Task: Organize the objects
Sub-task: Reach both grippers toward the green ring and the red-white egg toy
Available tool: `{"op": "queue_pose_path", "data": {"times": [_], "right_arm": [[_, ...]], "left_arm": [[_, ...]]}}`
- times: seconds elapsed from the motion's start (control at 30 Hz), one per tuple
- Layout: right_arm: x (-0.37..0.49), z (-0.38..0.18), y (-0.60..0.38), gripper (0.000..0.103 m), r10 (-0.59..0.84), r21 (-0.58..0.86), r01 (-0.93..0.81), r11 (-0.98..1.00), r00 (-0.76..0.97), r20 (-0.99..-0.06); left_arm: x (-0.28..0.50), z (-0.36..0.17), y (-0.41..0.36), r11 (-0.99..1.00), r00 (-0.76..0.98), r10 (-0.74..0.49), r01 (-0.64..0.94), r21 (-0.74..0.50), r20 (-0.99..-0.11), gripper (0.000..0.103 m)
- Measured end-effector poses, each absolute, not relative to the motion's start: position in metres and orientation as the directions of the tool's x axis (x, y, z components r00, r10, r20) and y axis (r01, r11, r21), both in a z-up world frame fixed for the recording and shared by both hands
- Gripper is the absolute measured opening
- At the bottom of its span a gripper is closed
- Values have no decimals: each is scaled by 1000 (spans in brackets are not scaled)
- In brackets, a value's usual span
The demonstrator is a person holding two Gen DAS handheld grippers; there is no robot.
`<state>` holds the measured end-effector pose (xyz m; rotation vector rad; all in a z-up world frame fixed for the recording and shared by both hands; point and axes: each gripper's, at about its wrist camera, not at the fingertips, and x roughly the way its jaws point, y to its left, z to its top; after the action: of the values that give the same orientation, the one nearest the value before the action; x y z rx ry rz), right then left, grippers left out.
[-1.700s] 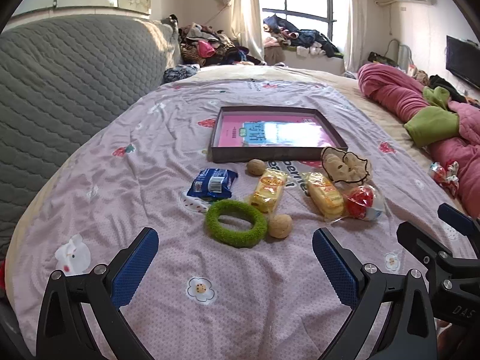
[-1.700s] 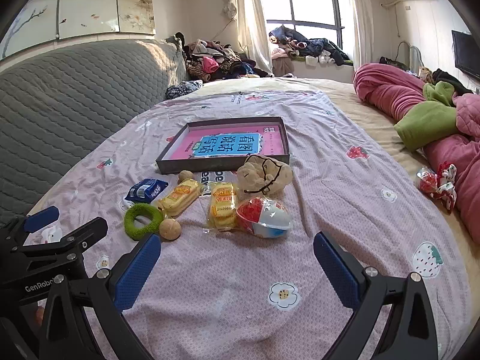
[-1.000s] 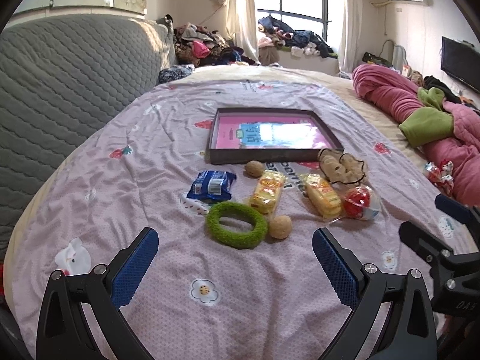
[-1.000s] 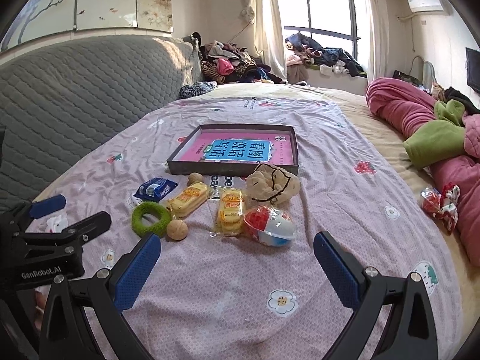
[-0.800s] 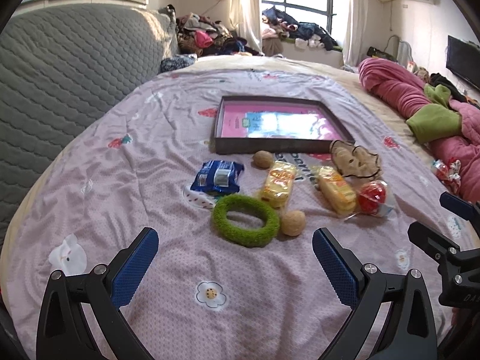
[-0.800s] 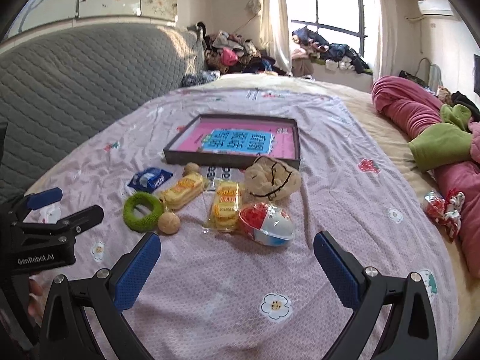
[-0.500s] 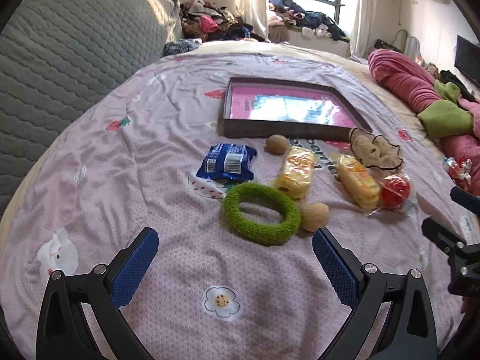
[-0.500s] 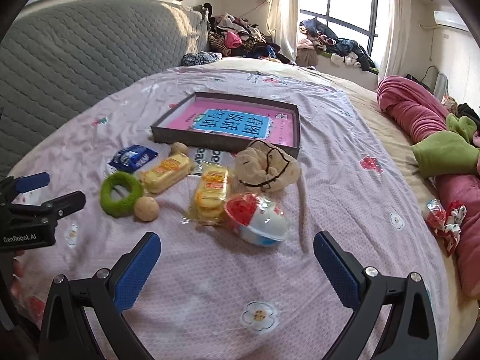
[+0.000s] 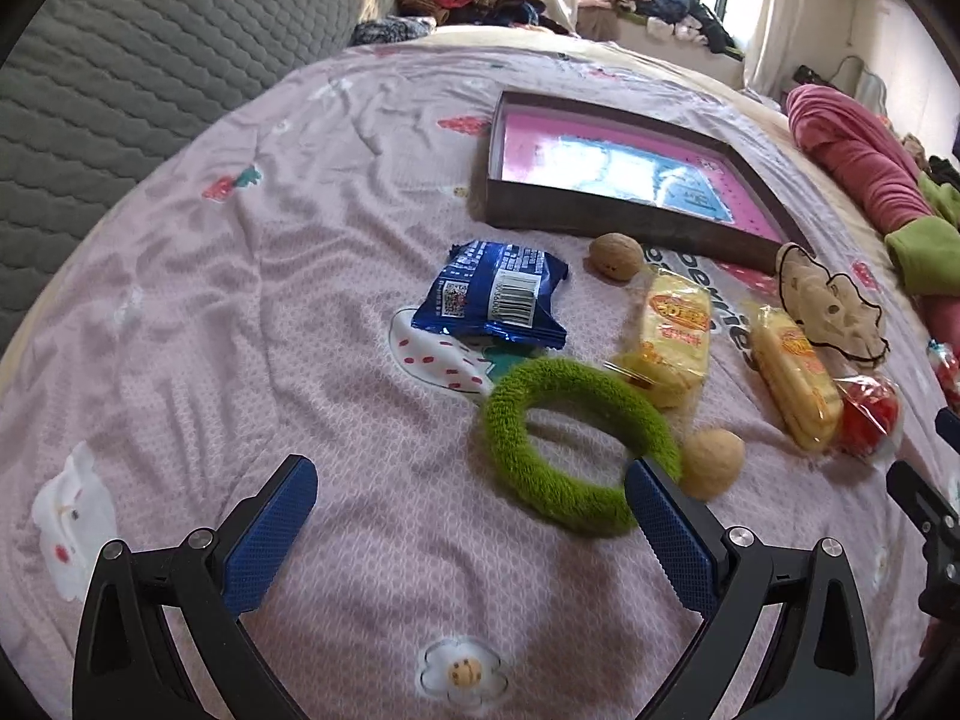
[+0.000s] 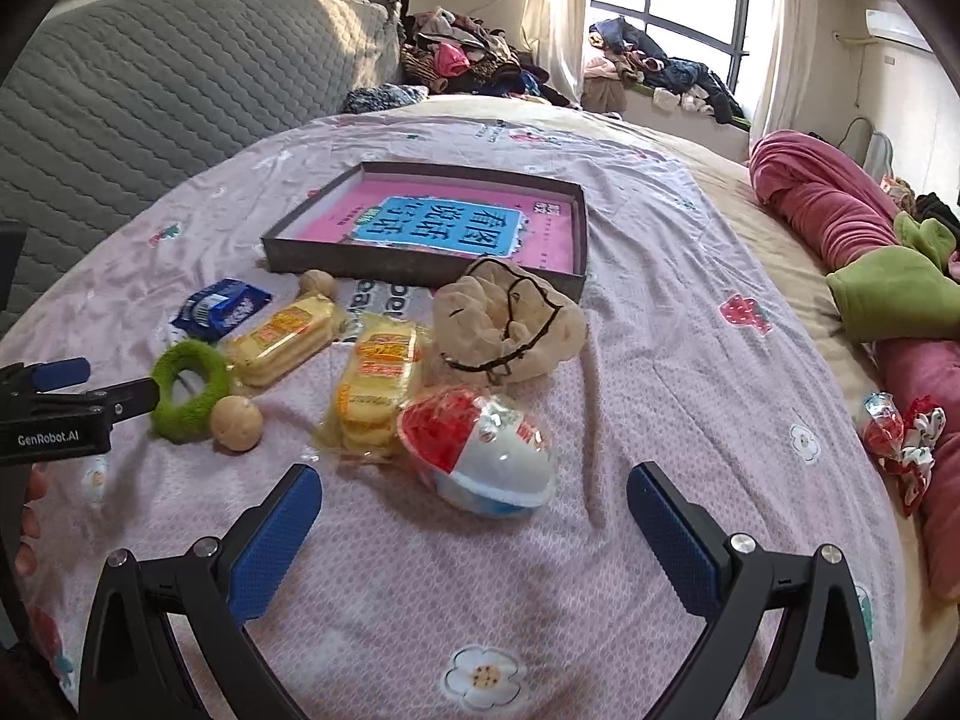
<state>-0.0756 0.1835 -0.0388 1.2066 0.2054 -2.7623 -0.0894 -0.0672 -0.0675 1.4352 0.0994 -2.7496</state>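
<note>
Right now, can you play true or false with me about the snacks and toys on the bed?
1. The fuzzy green ring lies flat on the pink bedsheet. True.
2. The blue foil snack packet is inside the shallow dark box. False: it lies on the sheet outside the box.
3. Two round brown walnuts are on the bed. True.
4. The left gripper is squeezing the ring. False: it is open and holds nothing.
5. The right gripper is open, near the red and white plastic egg. True.
</note>
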Motion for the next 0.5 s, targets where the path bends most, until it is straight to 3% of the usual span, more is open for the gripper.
{"op": "queue_pose_path", "data": {"times": [0.3,0.47,0.5], "right_arm": [[-101,-64,184,103,-2,-127,155,-980,-640,-769],[-114,-74,183,102,24,-159,158,-975,-632,-775],[-116,-75,184,99,16,-152,161,-975,-633,-774]], "left_arm": [[-110,-86,-65,-997,-531,-12,66,-27,-847,102],[-112,-88,-55,-999,-530,-22,45,-3,-848,97],[-113,-89,-53,-999,-527,-17,40,-5,-850,92]]}}
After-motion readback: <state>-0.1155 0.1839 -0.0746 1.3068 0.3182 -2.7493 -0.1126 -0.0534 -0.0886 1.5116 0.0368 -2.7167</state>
